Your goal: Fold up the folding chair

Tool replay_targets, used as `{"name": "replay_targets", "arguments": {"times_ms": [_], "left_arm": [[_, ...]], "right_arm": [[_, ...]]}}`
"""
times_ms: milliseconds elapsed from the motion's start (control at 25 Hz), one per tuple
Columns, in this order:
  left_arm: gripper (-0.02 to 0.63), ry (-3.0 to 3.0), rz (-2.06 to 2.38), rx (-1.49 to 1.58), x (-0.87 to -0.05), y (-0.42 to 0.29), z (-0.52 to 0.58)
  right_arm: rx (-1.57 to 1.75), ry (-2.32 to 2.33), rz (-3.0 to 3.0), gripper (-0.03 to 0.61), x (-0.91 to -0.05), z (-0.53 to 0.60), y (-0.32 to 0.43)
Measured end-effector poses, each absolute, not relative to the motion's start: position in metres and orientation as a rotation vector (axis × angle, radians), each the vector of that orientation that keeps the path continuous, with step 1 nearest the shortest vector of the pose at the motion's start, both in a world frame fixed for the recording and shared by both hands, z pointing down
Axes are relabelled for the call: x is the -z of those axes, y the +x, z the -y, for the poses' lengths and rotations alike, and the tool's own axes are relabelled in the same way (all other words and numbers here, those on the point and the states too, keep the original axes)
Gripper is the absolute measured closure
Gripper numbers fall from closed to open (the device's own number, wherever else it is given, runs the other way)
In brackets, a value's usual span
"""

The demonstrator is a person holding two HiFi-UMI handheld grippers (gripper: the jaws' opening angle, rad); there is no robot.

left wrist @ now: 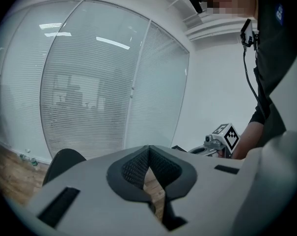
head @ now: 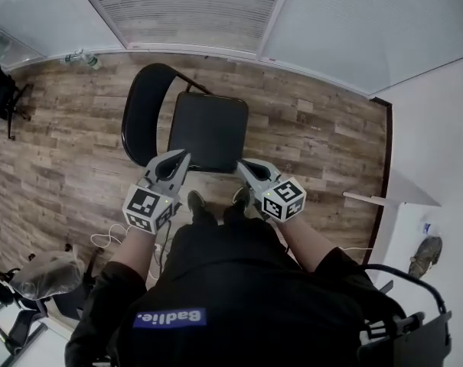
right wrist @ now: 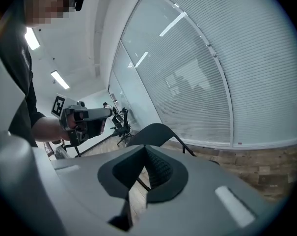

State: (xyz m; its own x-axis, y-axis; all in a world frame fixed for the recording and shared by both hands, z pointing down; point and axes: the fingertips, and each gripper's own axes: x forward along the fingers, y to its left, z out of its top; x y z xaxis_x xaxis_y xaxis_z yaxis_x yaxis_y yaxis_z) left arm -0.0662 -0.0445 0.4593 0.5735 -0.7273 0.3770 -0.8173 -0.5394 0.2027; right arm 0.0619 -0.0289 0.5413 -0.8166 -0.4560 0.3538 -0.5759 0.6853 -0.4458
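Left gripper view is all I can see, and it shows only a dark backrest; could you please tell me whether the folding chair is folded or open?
Observer: In the head view the folding chair stands open on the wooden floor, with its seat lying flat.
Operator: Thank you. Where is the right gripper in relation to that seat?
Observer: The right gripper points at the seat's near right corner, while the left gripper points at the near left one. I cannot tell whether either touches the seat.
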Motion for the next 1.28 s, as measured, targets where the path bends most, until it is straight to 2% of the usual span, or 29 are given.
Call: {"name": "replay_targets", "arguments": {"times_ms": [520,1280], "left_arm": [[0.607,2.29,1.48,-0.481,-0.487,-0.088,0.076],[0.607,2.255,1.411,-0.551,-0.529,-0.24,0.123]], "right_arm": [[-0.974,0.77,2.618,0.552,-0.603,0.072,0.099],[-1.034,1.005,2.328,0.502,-0.675,0.084,0.041]]}}
